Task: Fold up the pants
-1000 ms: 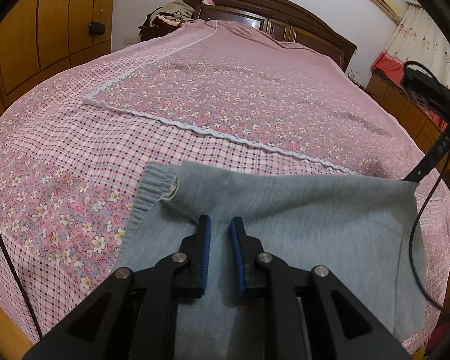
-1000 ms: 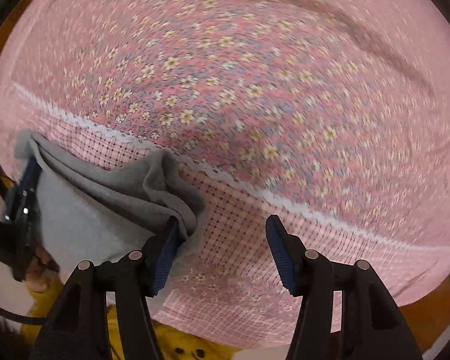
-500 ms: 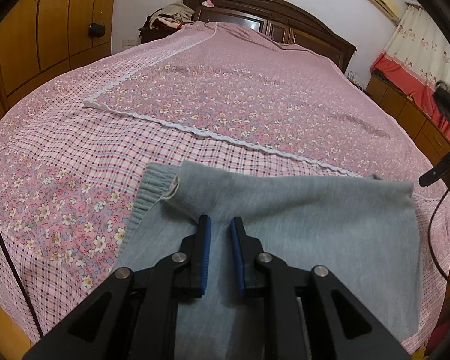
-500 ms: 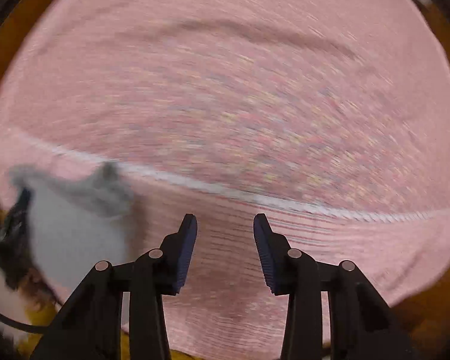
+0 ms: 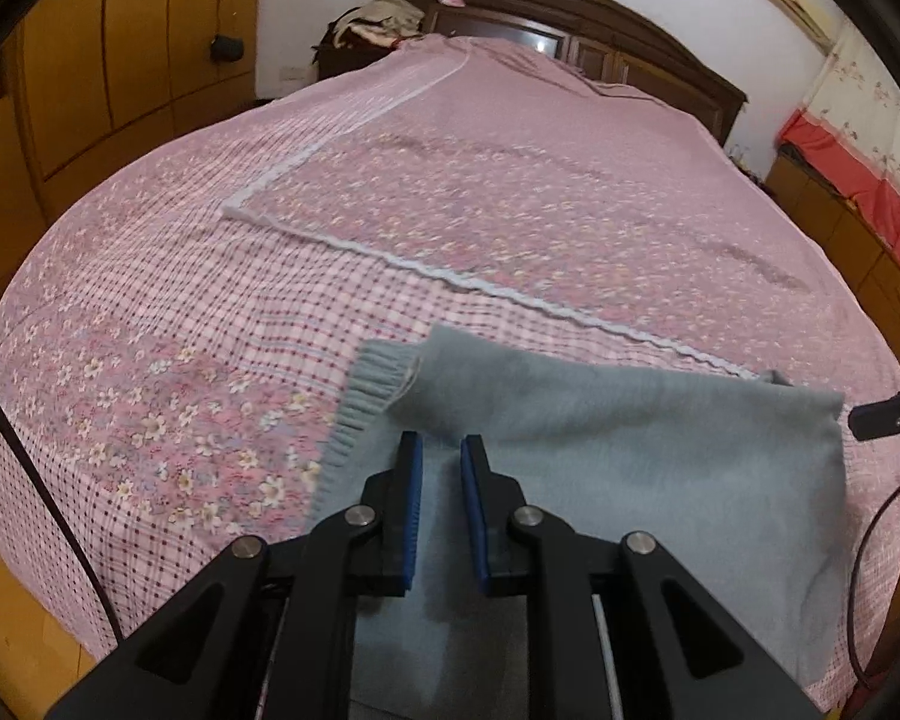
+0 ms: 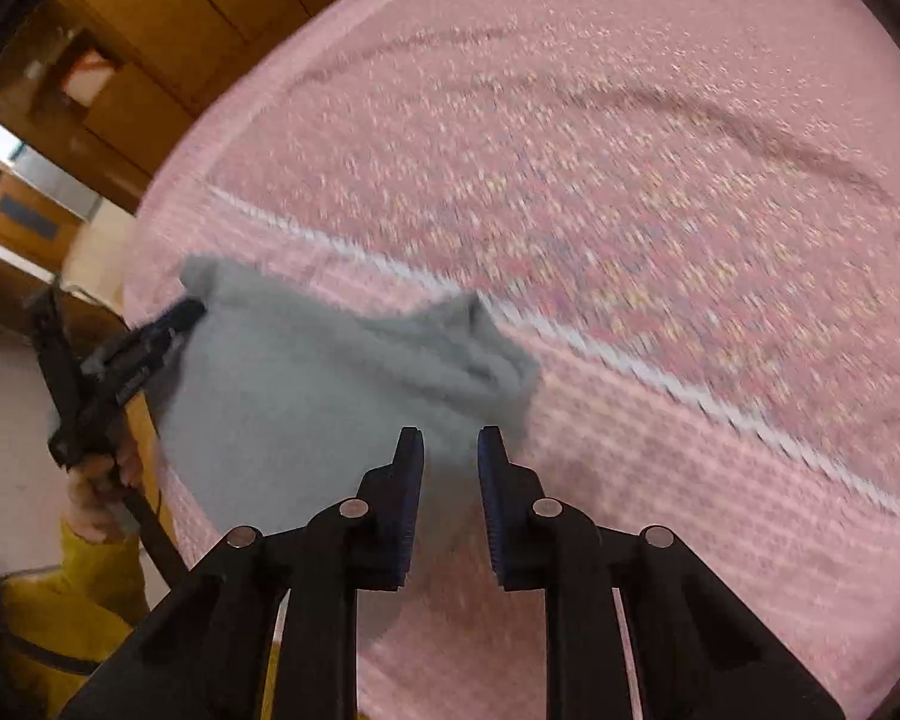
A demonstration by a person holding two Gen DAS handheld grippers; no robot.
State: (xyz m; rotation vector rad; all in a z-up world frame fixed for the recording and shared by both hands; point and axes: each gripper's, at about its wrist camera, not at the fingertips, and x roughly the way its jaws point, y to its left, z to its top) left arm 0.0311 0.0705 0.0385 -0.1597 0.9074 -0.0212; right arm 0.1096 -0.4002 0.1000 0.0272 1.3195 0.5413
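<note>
- The gray pants (image 5: 600,438) lie folded on the pink bed (image 5: 450,210), near its edge.
- The left claw (image 5: 441,462) sits over the pants, close to the ribbed waistband (image 5: 360,414) on its left. Its two blue pads have a small gap, and I cannot tell if cloth is pinched there.
- The right claw (image 6: 450,450) is a little open and holds nothing. The bumpy corner of the pants is just in front of it.
</note>
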